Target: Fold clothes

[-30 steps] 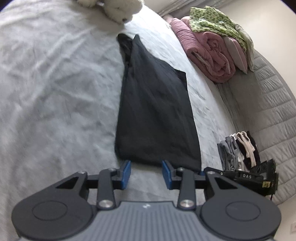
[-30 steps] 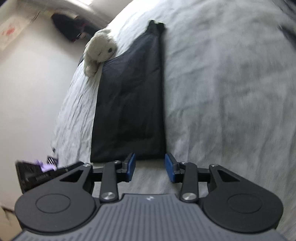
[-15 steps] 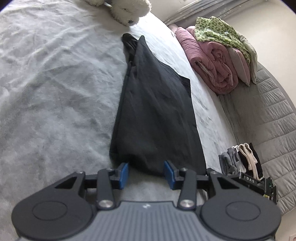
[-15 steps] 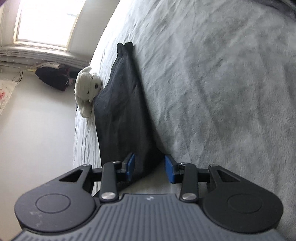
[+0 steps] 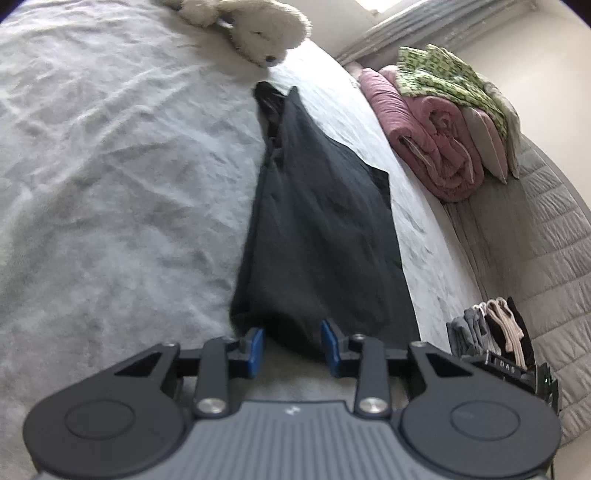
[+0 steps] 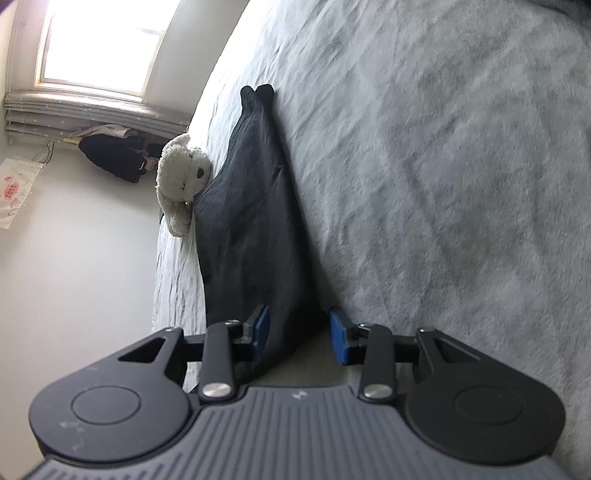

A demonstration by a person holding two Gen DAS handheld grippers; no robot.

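Note:
A black garment (image 5: 325, 236) lies flat and lengthwise on the grey bed (image 5: 110, 184), folded into a long narrow shape that tapers away from me. My left gripper (image 5: 291, 345) is at its near hem. The jaws are closing with the fabric's edge between the blue pads, and a gap still shows. In the right wrist view the same garment (image 6: 255, 221) runs away from my right gripper (image 6: 299, 334). Its jaws are closing too, with a near corner of the cloth between them and not pinched.
A white plush toy (image 5: 258, 29) lies by the garment's far end. A rolled pink quilt (image 5: 432, 147) with a green patterned cloth (image 5: 450, 77) on top sits at the right. A row of folded clothes (image 5: 495, 328) stands near the bed's right edge. A window (image 6: 103, 40) is beyond the bed.
Both grippers have moved forward onto the garment's near edge, so cloth now lies between their jaws. Both pairs of jaws have narrowed. The right gripper has rolled.

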